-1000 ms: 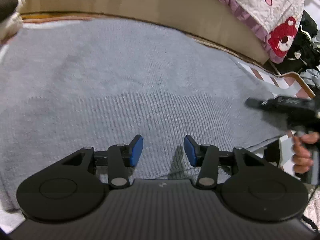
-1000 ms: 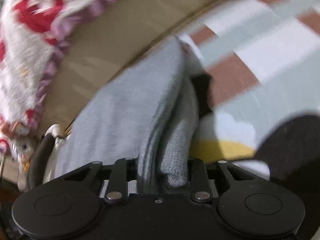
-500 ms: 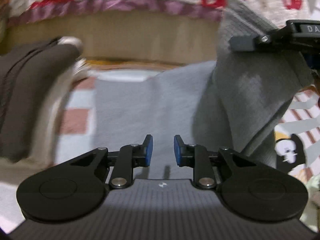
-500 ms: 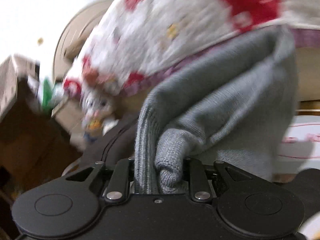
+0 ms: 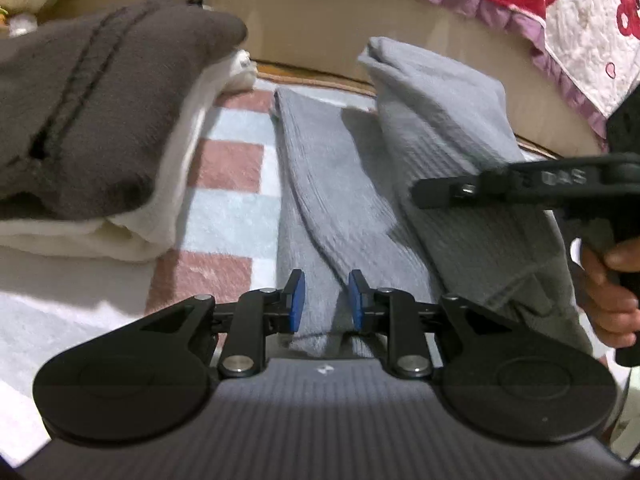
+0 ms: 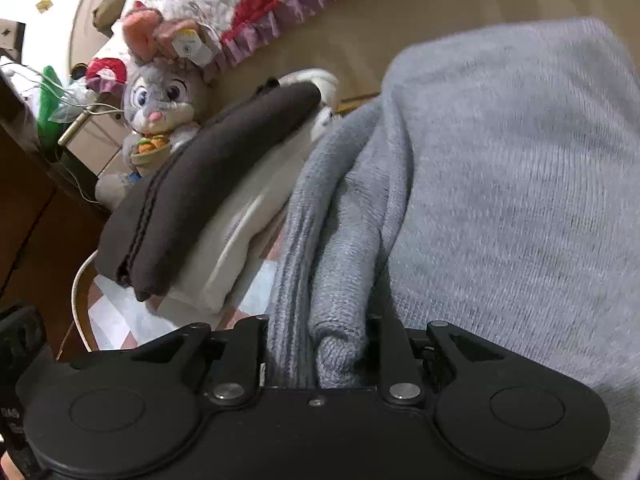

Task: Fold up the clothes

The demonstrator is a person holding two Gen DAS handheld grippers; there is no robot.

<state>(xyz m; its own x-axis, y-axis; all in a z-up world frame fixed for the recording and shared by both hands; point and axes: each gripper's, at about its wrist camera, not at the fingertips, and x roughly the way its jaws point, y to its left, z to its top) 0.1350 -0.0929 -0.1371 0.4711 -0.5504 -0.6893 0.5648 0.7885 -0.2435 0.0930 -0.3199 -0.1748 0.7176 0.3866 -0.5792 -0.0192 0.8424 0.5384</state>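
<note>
A grey knit sweater (image 5: 344,184) lies in a long bundle on the checked rug, its right half (image 5: 448,128) lifted and draped. My left gripper (image 5: 326,302) is at its near end, blue pads (image 5: 297,300) narrowly apart with a ridge of the knit pinched between them. My right gripper (image 6: 318,344) is shut on a thick fold of the same sweater (image 6: 500,200), which fills the right of that view. In the left wrist view the right gripper (image 5: 436,192) pokes in from the right, held by a hand (image 5: 612,292).
A folded stack, dark brown garment (image 5: 100,120) on a white one (image 5: 120,240), sits left of the sweater, also in the right wrist view (image 6: 208,184). A plush rabbit (image 6: 160,100) stands behind it. A beige bed side (image 5: 320,20) and a quilt (image 5: 560,20) border the pink-and-blue checked rug (image 5: 228,216).
The sweater lay spread flat a second ago. Both grippers have lifted and swung it toward the folded stack; the left jaws narrowed onto the knit, and the right kept its hold.
</note>
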